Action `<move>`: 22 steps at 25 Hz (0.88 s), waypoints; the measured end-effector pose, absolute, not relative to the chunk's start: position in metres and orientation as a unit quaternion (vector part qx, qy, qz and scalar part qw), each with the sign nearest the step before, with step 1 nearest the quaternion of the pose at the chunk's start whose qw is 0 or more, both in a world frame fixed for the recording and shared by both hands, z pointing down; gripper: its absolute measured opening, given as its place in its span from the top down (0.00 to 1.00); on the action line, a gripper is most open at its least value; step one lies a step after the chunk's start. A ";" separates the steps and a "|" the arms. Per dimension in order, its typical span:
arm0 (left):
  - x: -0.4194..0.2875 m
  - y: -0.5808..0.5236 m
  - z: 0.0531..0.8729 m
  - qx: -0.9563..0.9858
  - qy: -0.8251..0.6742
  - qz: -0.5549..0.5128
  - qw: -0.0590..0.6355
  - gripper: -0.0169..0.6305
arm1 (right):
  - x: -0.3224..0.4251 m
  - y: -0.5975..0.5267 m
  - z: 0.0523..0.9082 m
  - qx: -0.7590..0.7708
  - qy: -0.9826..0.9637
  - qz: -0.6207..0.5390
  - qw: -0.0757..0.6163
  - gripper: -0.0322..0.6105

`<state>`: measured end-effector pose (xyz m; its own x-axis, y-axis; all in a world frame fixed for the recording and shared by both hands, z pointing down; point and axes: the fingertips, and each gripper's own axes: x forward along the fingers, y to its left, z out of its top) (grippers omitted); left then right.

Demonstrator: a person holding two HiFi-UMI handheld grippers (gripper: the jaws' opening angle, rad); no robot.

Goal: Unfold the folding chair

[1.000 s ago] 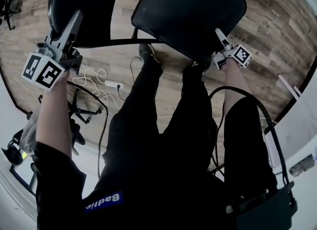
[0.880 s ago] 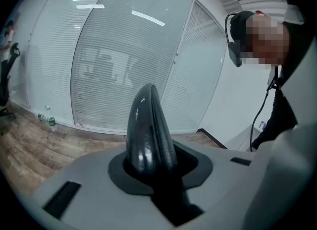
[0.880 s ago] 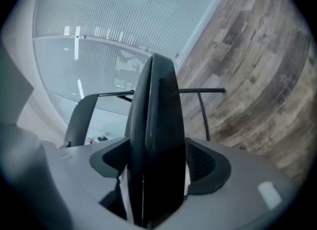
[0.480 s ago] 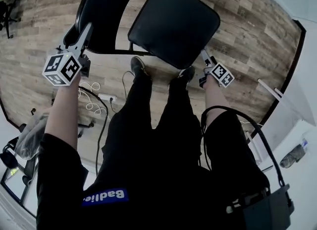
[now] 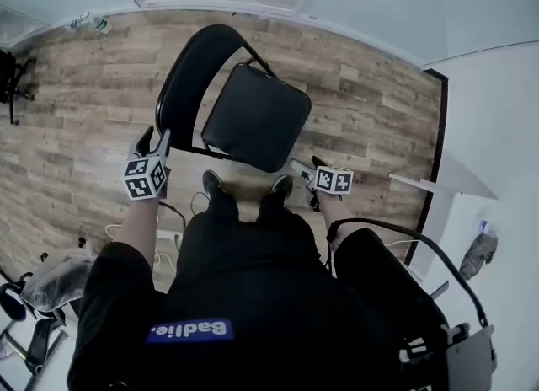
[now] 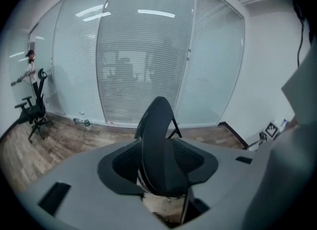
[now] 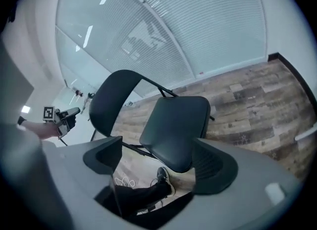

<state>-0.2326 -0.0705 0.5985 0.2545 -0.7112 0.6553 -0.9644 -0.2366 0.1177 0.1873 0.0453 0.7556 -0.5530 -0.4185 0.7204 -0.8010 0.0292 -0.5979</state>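
Item: folding chair (image 5: 253, 115), black, standing opened on the wooden floor (image 5: 370, 103) by the glass wall (image 6: 148, 50); I hold the left gripper (image 5: 153, 138) near its backrest, the right gripper (image 5: 299, 166) near its seat's front corner, both wide apart, empty.

A blue patch (image 5: 189, 330) on the front of the person's black top carries one short word in white letters. The marker cube (image 5: 144, 177) at the left and the second marker cube (image 5: 333, 180) at the right bear black-and-white square codes, with no letters or numbers. No other print can be read.
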 end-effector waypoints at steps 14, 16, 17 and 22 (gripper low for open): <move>-0.080 -0.017 0.465 0.867 -0.402 0.140 0.258 0.79 | 0.074 0.022 0.516 0.310 -0.856 0.407 0.077 0.79; -0.057 -0.020 0.437 0.880 -0.373 0.114 0.272 0.87 | 0.062 0.022 0.491 0.294 -0.872 0.384 0.070 0.88; -0.045 -0.022 0.422 0.886 -0.358 0.104 0.276 0.90 | 0.058 0.022 0.479 0.288 -0.880 0.373 0.064 0.91; 0.005 -0.019 0.361 0.918 -0.303 0.091 0.240 0.96 | 0.055 0.012 0.410 0.276 -0.912 0.303 0.028 0.95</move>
